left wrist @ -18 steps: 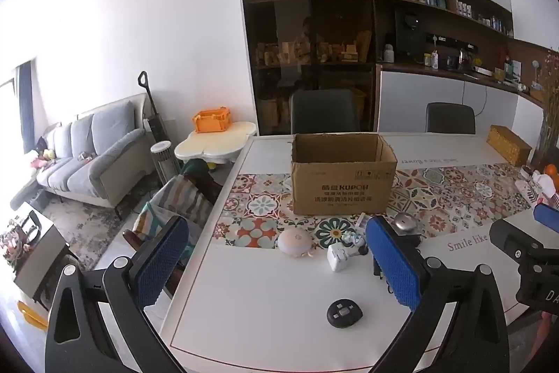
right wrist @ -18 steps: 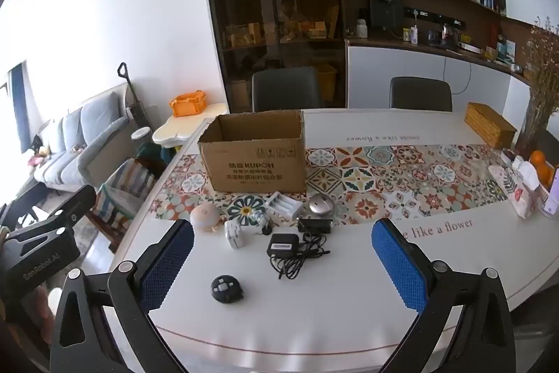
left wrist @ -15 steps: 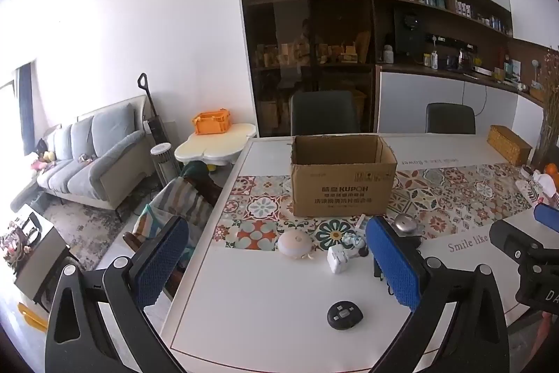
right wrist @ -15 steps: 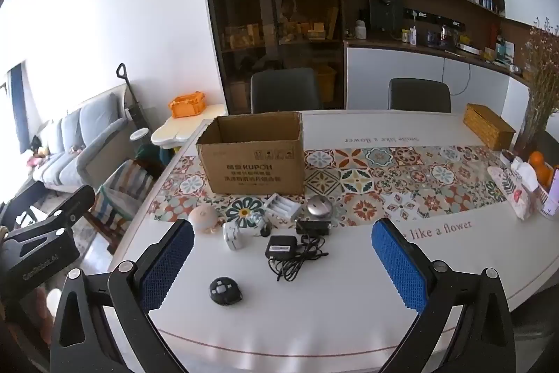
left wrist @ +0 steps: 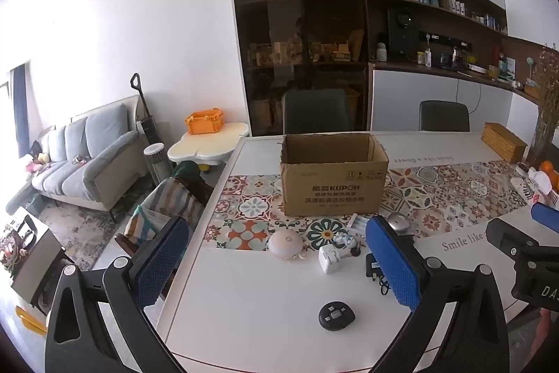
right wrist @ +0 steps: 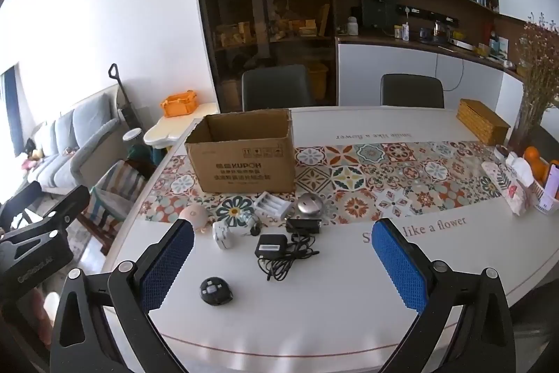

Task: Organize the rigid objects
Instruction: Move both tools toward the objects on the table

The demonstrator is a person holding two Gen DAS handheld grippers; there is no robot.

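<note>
in the left wrist view, the left gripper [left wrist: 279, 264] hangs with jaws wide and empty above the white table [left wrist: 265, 310]; the open brown cardboard box [left wrist: 333, 173] stands upright, long side across the view. in the right wrist view, the right gripper [right wrist: 284, 263] gapes wide, empty, over the black power adapter with tangled cord [right wrist: 276, 250], cord trailing right; the round black remote [right wrist: 216, 291] lies nearer.

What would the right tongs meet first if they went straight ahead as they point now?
Probably the black power adapter and its tangled cord, lying between the open right tongs on the white table. The round black remote sits left of that line. Depth is uncertain.
</note>
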